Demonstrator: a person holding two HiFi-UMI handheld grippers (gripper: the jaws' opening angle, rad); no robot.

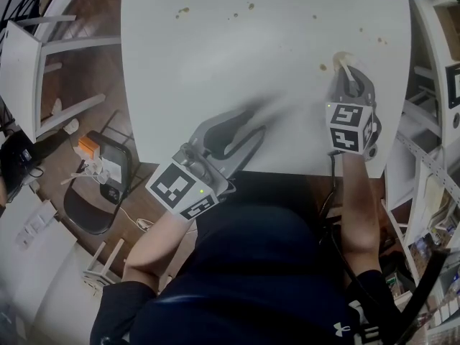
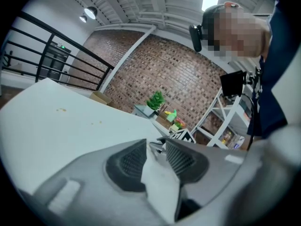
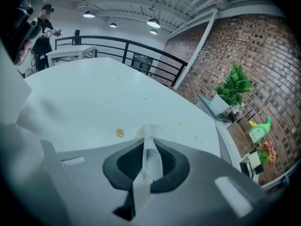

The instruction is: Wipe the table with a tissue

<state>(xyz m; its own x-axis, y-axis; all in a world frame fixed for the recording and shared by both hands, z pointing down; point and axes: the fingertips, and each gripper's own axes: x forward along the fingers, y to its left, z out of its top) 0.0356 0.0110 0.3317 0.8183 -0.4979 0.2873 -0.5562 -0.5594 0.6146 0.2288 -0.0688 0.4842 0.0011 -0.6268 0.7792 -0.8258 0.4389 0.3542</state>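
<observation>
The white table (image 1: 237, 63) carries brown stains at its far side (image 1: 183, 10) and one near my right gripper (image 1: 323, 67). My right gripper (image 1: 346, 63) points down at the table's right part, shut on a thin fold of white tissue (image 3: 151, 161). The tissue's end (image 3: 149, 128) touches the table beside a brown stain (image 3: 120, 133). My left gripper (image 1: 253, 119) lies low over the table's near edge. In the left gripper view a wad of white tissue (image 2: 160, 182) is wedged between its grey pads (image 2: 134, 161), and the left gripper (image 2: 157, 145) is shut on it.
A white chair (image 1: 29, 70) stands left of the table, with a black seat (image 1: 97, 185) holding small items nearer me. White shelving (image 1: 431, 99) runs along the table's right side. A potted plant (image 3: 235, 86) and a black railing (image 3: 136, 48) lie beyond the far edge.
</observation>
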